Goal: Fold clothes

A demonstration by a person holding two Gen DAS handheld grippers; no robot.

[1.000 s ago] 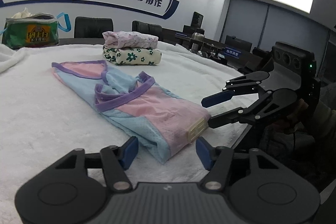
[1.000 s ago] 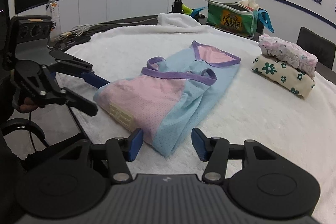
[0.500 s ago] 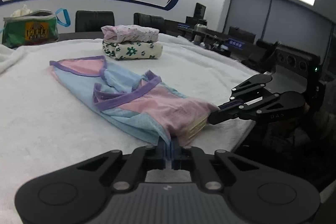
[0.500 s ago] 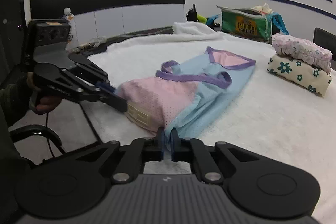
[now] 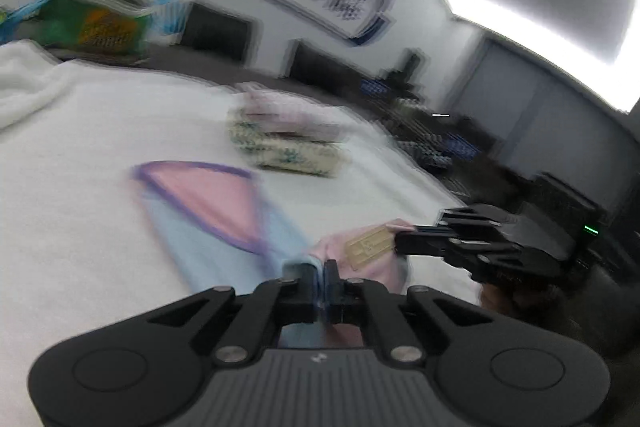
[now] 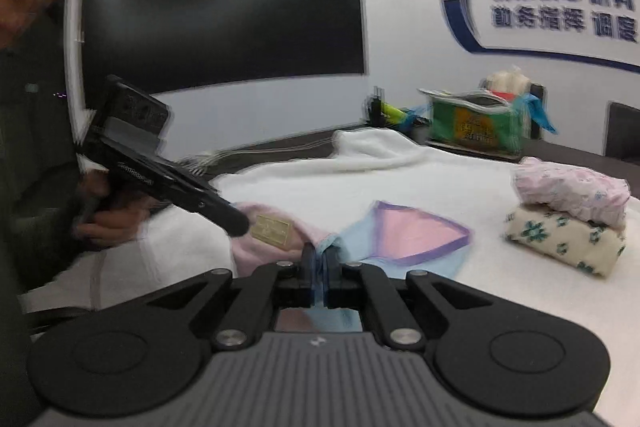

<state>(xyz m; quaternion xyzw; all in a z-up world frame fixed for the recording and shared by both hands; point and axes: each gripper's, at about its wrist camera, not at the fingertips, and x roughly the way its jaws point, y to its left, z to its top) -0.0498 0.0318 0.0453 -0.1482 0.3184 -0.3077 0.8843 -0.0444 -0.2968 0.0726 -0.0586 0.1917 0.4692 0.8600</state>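
Observation:
A pink and light-blue garment with purple trim [image 5: 208,203] lies on the white fleece table cover; it also shows in the right wrist view [image 6: 416,231]. My left gripper [image 5: 323,275] is shut on the garment's blue hem corner. My right gripper [image 6: 319,267] is shut on the other hem corner. Both corners are lifted off the table and carried over the garment toward its neck end. A tan label [image 6: 273,227] faces up on the raised pink part. Each gripper shows in the other's view, the right one [image 5: 404,241] and the left one [image 6: 236,223].
A stack of two folded clothes [image 6: 568,215] lies beyond the garment, also in the left wrist view [image 5: 288,139]. A green bag [image 6: 476,127] stands at the table's far edge. A bunched white towel [image 6: 372,151] lies far left. The table edge is near the person's hand [image 6: 104,215].
Both grippers, open around the hem a second ago, closed on its corners, then lifted and carried them forward over the garment. The views are motion-blurred now.

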